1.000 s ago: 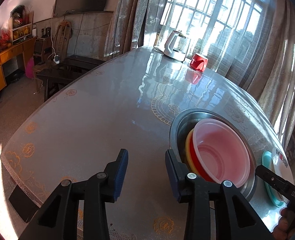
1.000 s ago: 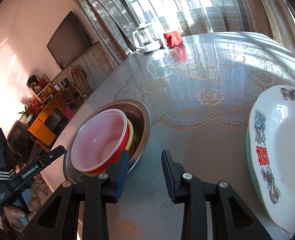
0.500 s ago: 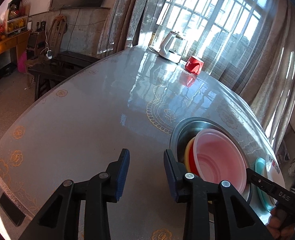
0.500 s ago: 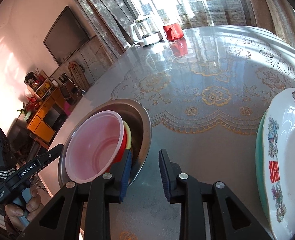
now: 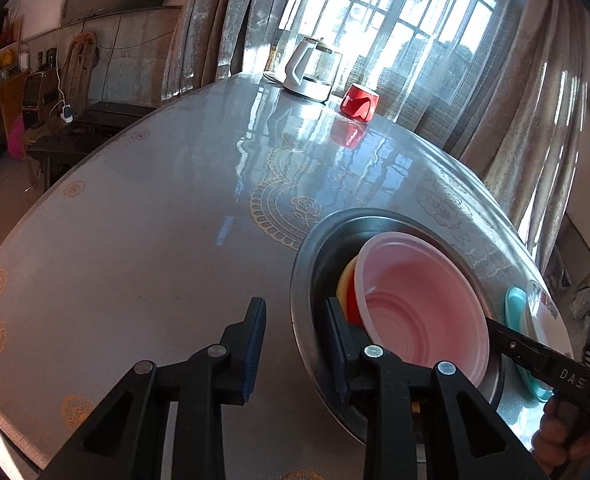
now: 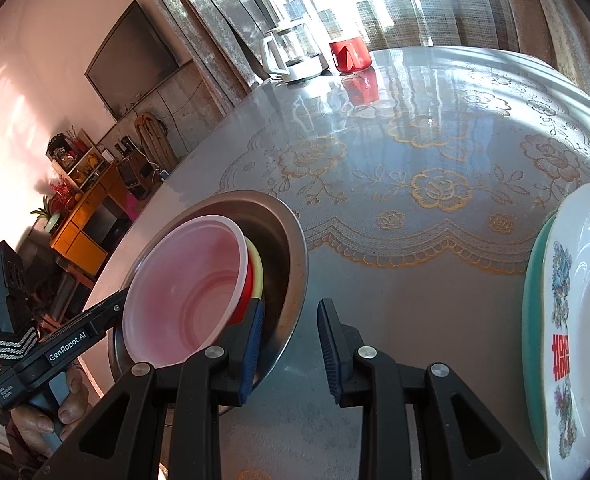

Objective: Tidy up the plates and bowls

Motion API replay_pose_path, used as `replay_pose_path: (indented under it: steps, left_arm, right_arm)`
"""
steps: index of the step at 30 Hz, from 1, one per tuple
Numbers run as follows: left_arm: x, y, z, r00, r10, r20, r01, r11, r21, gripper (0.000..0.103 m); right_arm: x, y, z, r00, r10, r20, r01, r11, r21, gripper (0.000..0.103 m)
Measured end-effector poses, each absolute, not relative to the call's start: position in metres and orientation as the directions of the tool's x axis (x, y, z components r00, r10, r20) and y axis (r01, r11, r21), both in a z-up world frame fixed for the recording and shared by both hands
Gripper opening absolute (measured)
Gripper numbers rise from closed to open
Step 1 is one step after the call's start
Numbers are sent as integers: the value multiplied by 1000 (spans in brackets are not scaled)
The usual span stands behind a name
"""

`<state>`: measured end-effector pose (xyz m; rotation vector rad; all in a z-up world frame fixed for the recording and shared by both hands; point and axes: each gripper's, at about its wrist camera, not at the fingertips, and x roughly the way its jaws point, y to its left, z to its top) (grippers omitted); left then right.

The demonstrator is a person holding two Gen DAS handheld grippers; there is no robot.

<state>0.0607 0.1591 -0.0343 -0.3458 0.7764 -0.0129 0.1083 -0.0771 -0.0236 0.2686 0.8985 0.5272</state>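
A steel basin (image 5: 307,264) (image 6: 291,248) sits on the round table and holds nested bowls: a translucent pink one (image 5: 423,304) (image 6: 191,288) over a red and a yellow one (image 6: 258,268). My left gripper (image 5: 295,328) is open, its jaws straddling the basin's near-left rim. My right gripper (image 6: 289,328) is open, its jaws straddling the basin's right rim. A white flowered plate (image 6: 583,320) lies on a teal plate (image 6: 533,304) to the right, also seen in the left wrist view (image 5: 547,316).
A white kettle (image 5: 309,70) (image 6: 291,58) and a red cup (image 5: 359,102) (image 6: 349,54) stand at the table's far side by the curtained window. A bench, shelves and a wall TV are off to the left, beyond the table edge.
Both grippers have moved in toward the basin: the left now has its right finger inside the rim, the right its left finger inside the rim. The bowls and plates have not moved.
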Motion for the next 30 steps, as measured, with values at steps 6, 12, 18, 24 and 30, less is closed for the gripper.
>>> replay_pose_path:
  steps: [6, 12, 18, 24, 30]
  left_arm:
    - [57, 157, -33, 727, -173, -665, -94, 934, -345, 19]
    - [48, 153, -32, 731, -193, -655, -71, 933, -354, 16]
    - [42, 150, -31, 731, -201, -652, -67, 930, -362, 16]
    - [37, 144, -29, 737, -215, -641, -47, 930, -366, 17]
    - [32, 132, -19, 752, -225, -619, -1, 939, -343, 17]
  right_arm:
    - [111, -80, -25, 498, 554, -667, -320, 833, 452, 28]
    - [102, -74, -22, 488, 573, -659, -355, 820, 450, 25]
    - [98, -75, -21, 492, 565, -663, -358, 825, 437, 25]
    - [89, -81, -17, 513, 558, -652, -381, 829, 409, 25]
    - [74, -91, -5, 561, 542, -625, -400, 839, 369, 25]
